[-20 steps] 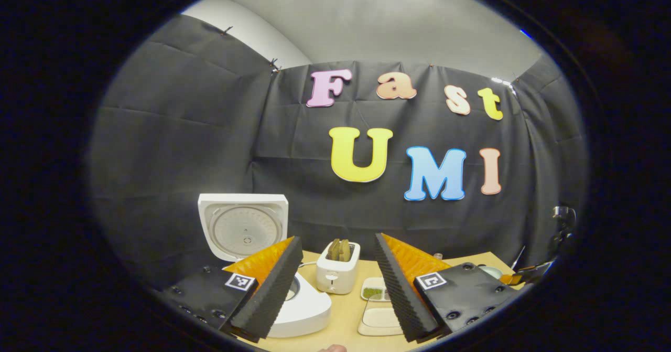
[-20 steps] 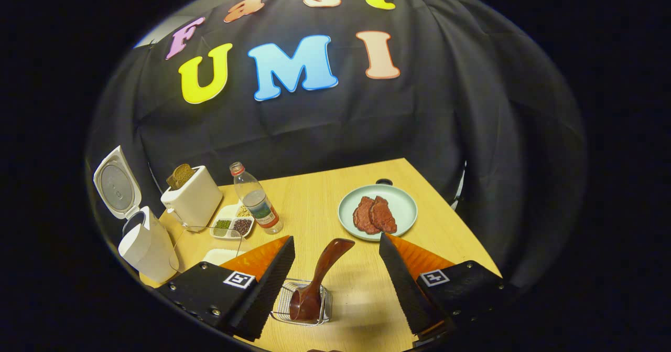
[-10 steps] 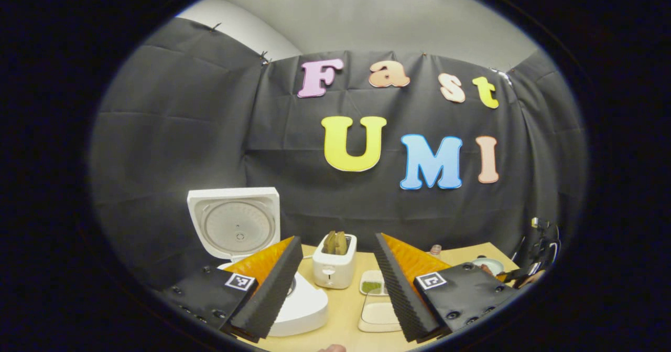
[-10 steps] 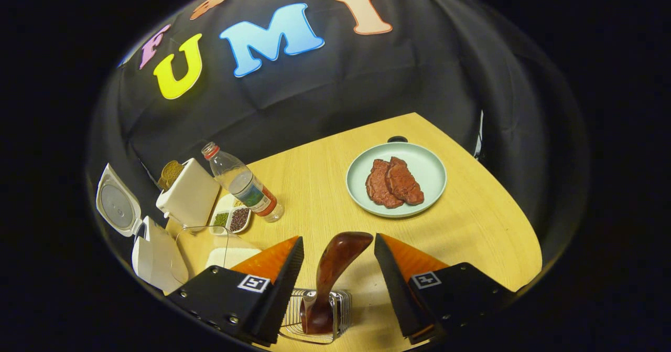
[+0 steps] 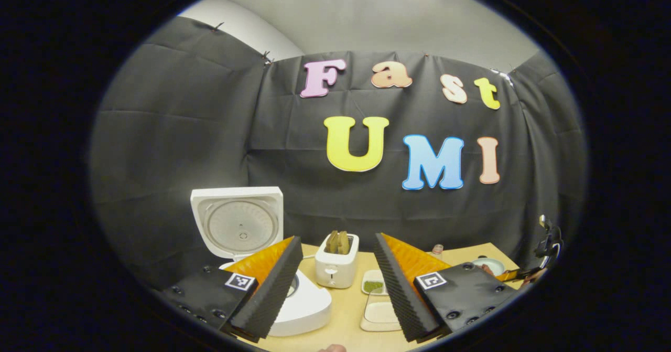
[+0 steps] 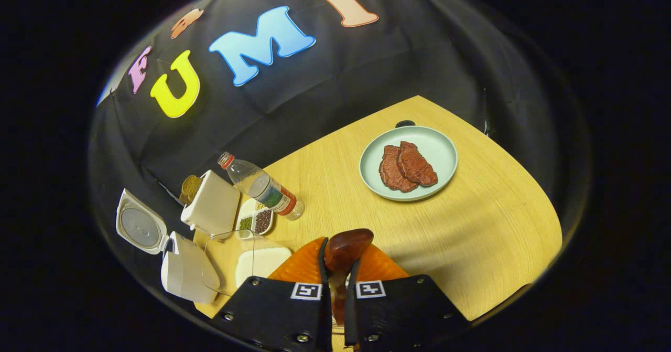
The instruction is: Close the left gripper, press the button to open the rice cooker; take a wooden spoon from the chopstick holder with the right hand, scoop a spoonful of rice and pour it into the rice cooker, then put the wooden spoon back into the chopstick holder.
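In the right gripper view my right gripper (image 6: 336, 260) is shut on the dark wooden spoon (image 6: 346, 243), whose handle end sticks up between the fingers; the chopstick holder is hidden beneath them. The white rice cooker (image 6: 186, 270) stands at the lower left with its lid (image 6: 140, 228) raised, and a white tray of rice (image 6: 260, 260) lies beside it. In the left gripper view my left gripper (image 5: 335, 276) hovers open above the table, with the open rice cooker (image 5: 304, 305) and its upright lid (image 5: 238, 221) behind the left finger. The rice tray (image 5: 381, 315) lies between the fingers.
A white toaster (image 6: 212, 210) holding bread, a divided dish of beans (image 6: 255, 220) and a lying plastic bottle (image 6: 260, 185) sit near the cooker. A pale green plate (image 6: 440, 150) with two meat pieces rests far right on the wooden table (image 6: 472, 226). The toaster (image 5: 336, 260) stands centre.
The right gripper has gone from open around the spoon handle to shut on it, having come lower and nearer. The left gripper has hardly moved and stays open.
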The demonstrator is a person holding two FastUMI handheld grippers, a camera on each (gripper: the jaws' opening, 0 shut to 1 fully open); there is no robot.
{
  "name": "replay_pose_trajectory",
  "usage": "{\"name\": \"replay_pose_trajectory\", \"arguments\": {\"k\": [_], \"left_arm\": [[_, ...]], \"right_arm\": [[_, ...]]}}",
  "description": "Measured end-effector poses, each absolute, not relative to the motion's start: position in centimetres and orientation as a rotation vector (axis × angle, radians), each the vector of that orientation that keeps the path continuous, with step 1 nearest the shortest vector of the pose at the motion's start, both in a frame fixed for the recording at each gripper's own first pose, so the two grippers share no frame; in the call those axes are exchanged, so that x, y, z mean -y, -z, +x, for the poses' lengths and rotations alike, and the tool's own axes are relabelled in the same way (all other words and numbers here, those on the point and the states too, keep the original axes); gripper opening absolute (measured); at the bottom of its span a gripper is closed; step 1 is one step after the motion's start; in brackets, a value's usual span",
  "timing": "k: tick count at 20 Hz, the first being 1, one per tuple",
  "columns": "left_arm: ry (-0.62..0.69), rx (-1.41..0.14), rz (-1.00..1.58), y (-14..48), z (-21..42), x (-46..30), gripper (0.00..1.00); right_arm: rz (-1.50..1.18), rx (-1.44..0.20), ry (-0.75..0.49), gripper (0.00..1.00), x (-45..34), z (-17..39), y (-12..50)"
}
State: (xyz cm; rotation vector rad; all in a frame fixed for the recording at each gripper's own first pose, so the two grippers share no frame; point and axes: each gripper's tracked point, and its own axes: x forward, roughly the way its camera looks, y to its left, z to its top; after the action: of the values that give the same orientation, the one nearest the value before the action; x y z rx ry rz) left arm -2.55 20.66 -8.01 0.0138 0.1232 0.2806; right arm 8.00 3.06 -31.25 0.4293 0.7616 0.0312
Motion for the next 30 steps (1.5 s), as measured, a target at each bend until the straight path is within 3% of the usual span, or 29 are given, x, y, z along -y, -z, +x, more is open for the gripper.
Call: {"name": "replay_pose_trajectory", "arguments": {"k": [9,16,22,30], "left_arm": [[-0.247,-0.066,0.095,6.2,-4.1,-21.2,0.96],[-0.222,-0.073,0.085,6.4,-5.4,-22.2,0.97],[-0.202,-0.096,0.083,6.8,-6.5,-24.9,0.97],[-0.251,-0.161,0.079,9.1,-8.2,-30.2,0.97]], "right_arm": [[0.379,-0.564,-0.068,0.09,-4.7,7.1,21.5],[0.356,-0.450,-0.206,0.09,-11.7,9.5,15.1],[0.264,-0.451,-0.283,0.09,-19.1,12.0,17.9],[0.011,-0.543,-0.301,0.09,-24.7,14.5,28.4]]}}
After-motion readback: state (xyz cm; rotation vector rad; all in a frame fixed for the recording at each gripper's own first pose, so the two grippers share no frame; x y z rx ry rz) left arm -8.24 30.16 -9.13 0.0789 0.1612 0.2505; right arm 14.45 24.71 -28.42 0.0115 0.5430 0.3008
